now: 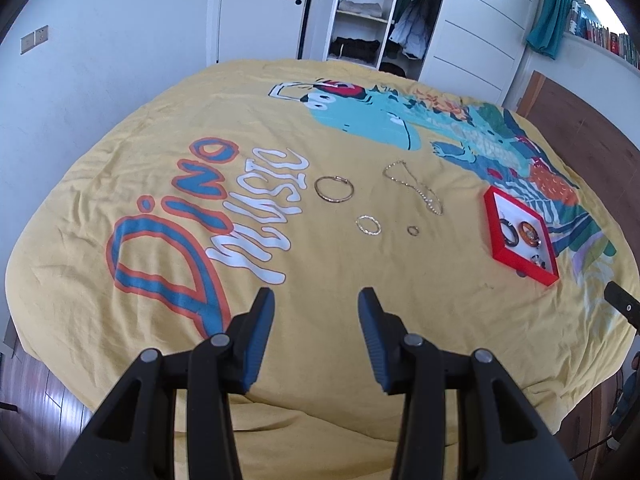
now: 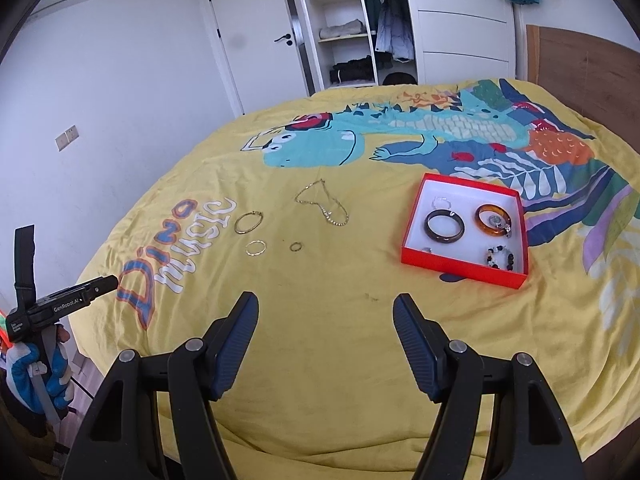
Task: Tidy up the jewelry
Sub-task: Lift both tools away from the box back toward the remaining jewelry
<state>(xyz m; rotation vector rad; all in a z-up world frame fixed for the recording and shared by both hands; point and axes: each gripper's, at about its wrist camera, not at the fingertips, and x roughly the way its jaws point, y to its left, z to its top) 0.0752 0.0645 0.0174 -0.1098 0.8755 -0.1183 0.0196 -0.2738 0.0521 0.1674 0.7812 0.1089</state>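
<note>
A red box with a white inside lies on the yellow bedspread and holds a dark bangle, an amber bangle and a bead bracelet. Loose on the spread lie a large gold bangle, a smaller gold hoop, a small ring and a gold chain. My left gripper is open and empty, short of the hoops. My right gripper is open and empty, short of the box.
The bedspread with a dinosaur print covers the whole bed. An open wardrobe and a white door stand beyond the far edge. Wooden floor shows at the near left. The left gripper's body shows in the right wrist view.
</note>
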